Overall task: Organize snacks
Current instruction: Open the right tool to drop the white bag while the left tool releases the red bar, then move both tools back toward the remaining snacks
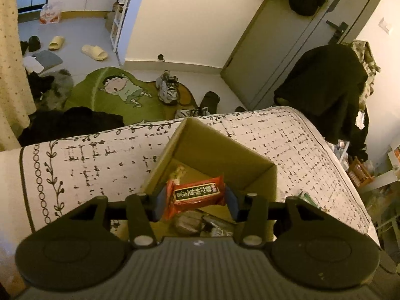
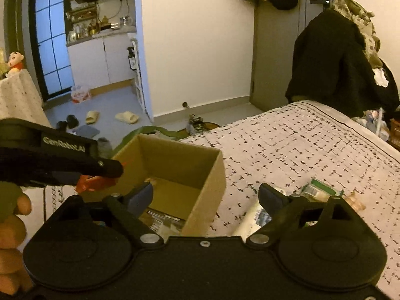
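A red snack packet (image 1: pixel 195 196) is clamped in the left gripper (image 1: pixel 195 200), held above the cardboard box (image 1: pixel 225 150) at frame centre. The right gripper (image 2: pixel 205 197) is spread wide and empty. Some packets are seen already inside the box. Only in the right view are unsorted snacks (image 2: pixel 317 191) shown on the bed (image 2: pixel 312 145), lower right; sorting is judged partway done.

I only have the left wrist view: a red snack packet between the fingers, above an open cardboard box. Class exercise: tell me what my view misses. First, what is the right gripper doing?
Observer: The right gripper is open and holds nothing, beside the cardboard box.
Operator: Any snacks still outside the box?
Observer: Yes, a white tube-shaped pack and a green-labelled packet lie on the patterned cloth, right of the box.
Operator: Can you see my gripper?
Observer: Yes, the left gripper reaches in from the left, over the box's near corner, with the red snack packet in its grip.
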